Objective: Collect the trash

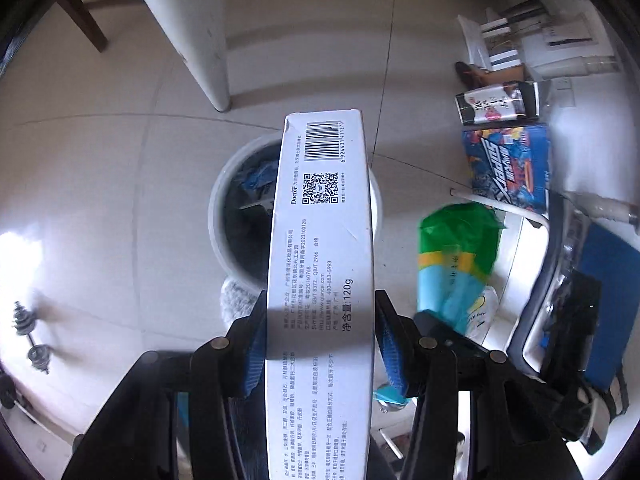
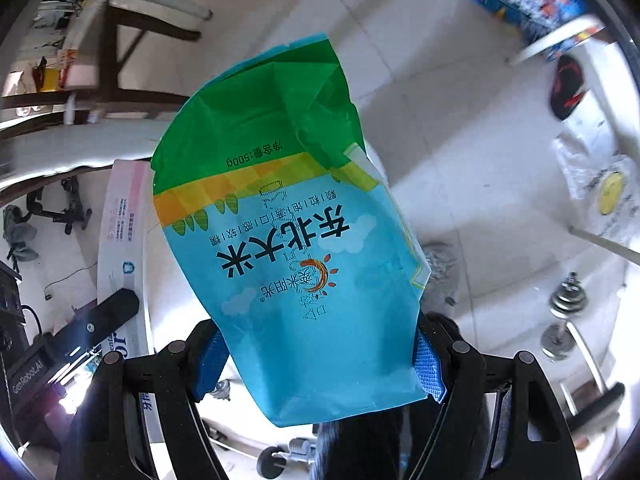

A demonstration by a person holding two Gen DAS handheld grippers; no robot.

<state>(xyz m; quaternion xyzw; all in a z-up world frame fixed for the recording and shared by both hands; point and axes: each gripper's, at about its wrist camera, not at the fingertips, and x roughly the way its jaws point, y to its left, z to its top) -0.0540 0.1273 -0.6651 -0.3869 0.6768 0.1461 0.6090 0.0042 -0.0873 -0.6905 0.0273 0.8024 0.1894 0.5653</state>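
Note:
My left gripper is shut on a long white toothpaste box with a barcode and QR code, held out over a grey round trash bin on the floor below. My right gripper is shut on a crumpled blue, yellow and green rice bag. That bag and the right gripper's black body show to the right in the left wrist view. The white box and the left gripper's finger show at the left in the right wrist view. The bin holds dark and blue trash.
A white table leg stands behind the bin. A blue toy box and a black-and-white carton lie at the right. Dumbbells rest on the tiled floor at the left. A white tabletop edge lies at right.

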